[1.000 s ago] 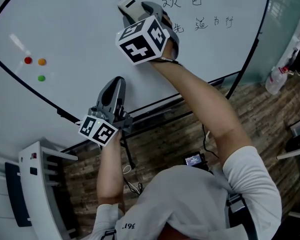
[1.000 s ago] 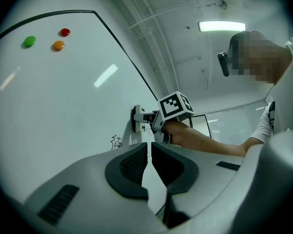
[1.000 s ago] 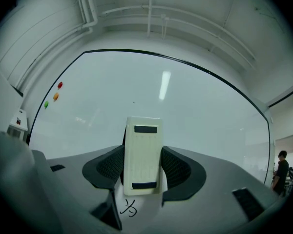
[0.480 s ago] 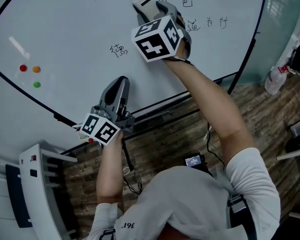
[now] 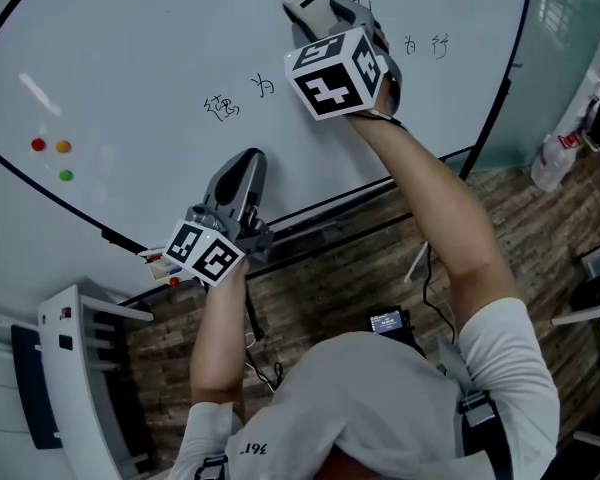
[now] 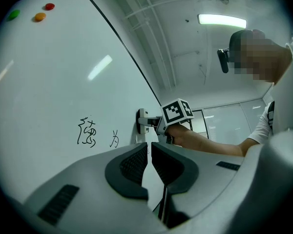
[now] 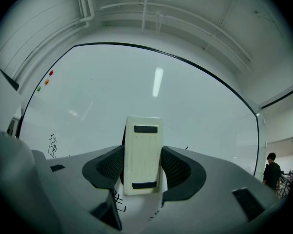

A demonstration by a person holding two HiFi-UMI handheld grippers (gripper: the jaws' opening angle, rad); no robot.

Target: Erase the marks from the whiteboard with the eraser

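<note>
Against the whiteboard [image 5: 160, 58], right claw [image 7: 142, 165] clamps a cream rectangular eraser [image 7: 142, 145]; left claw [image 6: 149, 155] shut.

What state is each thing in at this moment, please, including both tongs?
Whiteboard, partly written on.
Eraser, gripped, flat against the whiteboard.
Marks, not yet erased on either side of the eraser.
Right tongs, shut on the eraser.
Left tongs, shut, holding nothing.
Magnets, stuck to the whiteboard.
</note>
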